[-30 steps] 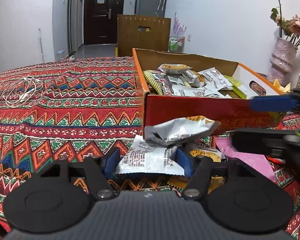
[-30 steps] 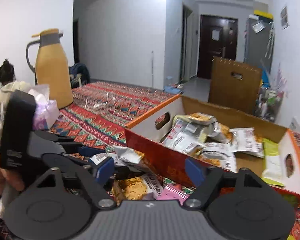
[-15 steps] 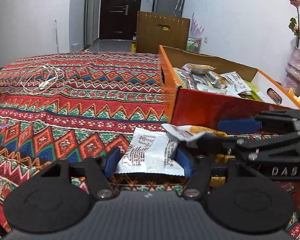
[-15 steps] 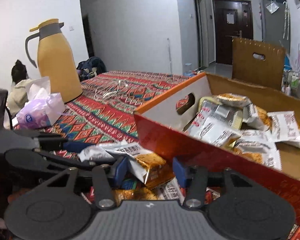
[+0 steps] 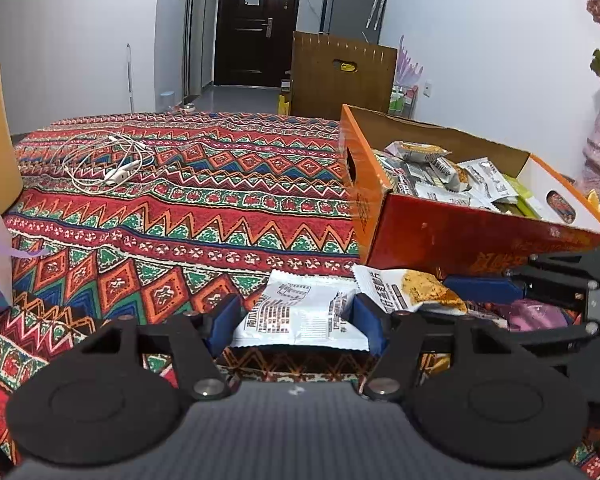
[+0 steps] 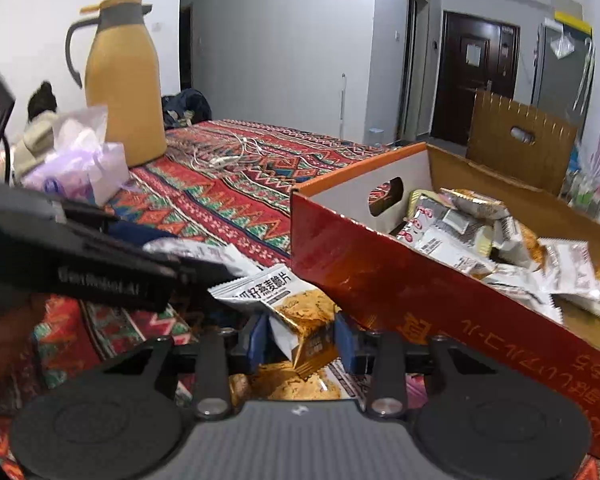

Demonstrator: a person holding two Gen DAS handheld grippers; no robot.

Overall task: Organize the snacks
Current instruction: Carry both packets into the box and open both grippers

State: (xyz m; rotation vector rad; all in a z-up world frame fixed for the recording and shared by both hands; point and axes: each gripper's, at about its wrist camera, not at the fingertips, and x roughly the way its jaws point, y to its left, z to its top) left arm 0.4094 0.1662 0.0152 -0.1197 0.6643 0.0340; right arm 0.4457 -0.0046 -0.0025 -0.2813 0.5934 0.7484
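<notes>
Left wrist view: your left gripper (image 5: 298, 316) holds a white snack packet (image 5: 300, 312) above the patterned tablecloth (image 5: 180, 220), beside the open red box (image 5: 460, 236) of snacks.

Your right gripper (image 6: 300, 340) is closing its jaws around a second packet (image 6: 296, 312), the one with a golden biscuit printed on it, at the foot of the box's red wall; the pads look close to its sides, though firm contact is hard to confirm. Both packets look light, crinkly and slippery, and the biscuits inside probably crumble under a hard squeeze. Take each across its puffed middle rather than by the thin sealed edge, which would likely slide out. More packets lie loose under your right gripper, near the box.
</notes>
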